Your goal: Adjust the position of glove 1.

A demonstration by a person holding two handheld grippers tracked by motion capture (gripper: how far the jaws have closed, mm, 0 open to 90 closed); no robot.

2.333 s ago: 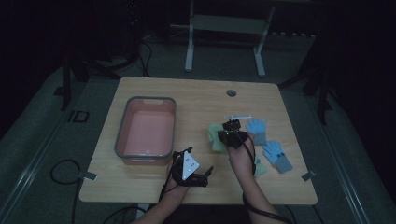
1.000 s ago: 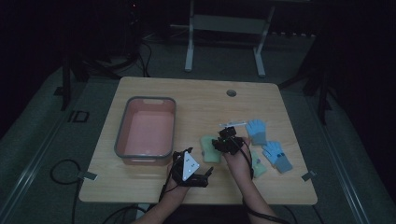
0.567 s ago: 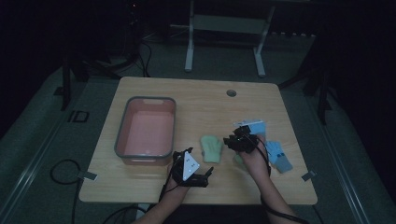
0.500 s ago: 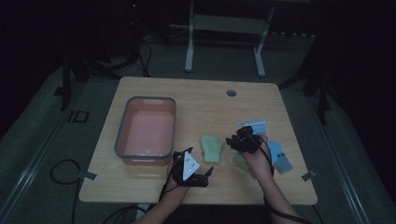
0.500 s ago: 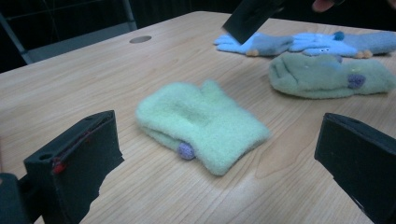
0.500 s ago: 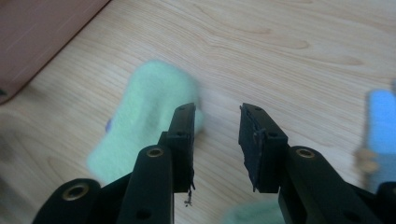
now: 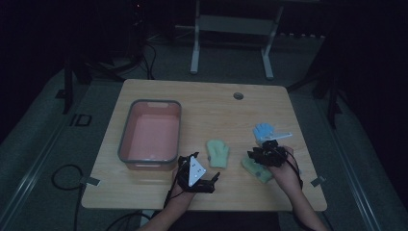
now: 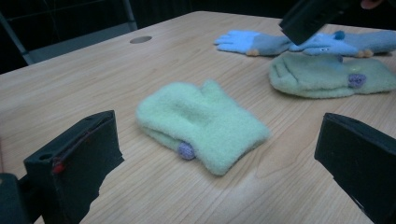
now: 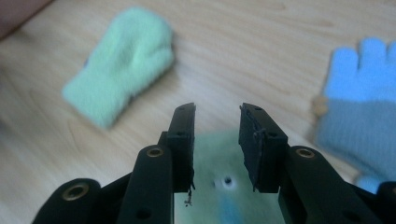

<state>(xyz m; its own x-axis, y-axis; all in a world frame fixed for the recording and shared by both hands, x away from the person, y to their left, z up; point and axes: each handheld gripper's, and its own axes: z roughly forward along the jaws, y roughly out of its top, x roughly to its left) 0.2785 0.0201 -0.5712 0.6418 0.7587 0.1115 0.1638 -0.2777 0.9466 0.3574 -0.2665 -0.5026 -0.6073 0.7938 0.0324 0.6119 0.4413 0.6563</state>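
Work in hand, as judged: sorting gloves and mittens on the table (image 7: 159, 207), probably into the pink bin (image 7: 126, 139).

Status:
- Bin at left of table: nothing visible inside. No item placed yet.
- One green mitten (image 7: 217, 152) lying flat near table centre, just right of the bin, apart from the other items. In the left gripper view, a small purple bobble visible on its cuff.
- Second green mitten (image 7: 256, 169) lying at near right, directly under the right gripper (image 7: 264, 152).
- Blue glove (image 7: 263, 130) lying beyond it, toward the far right; possibly a second blue glove beside it, hard to confirm in dim light.

Grippers:
- Left gripper (image 7: 210, 179): jaws spread wide, nothing between them, aimed at the centre mitten from the near side, not touching.
- Right gripper: jaws partly apart, a clear gap between the pads, nothing pinched; hovering over the second green mitten.

Remaining, as judged: all pickups and placements.

Labels and writing: none legible on bin, mittens or glove.
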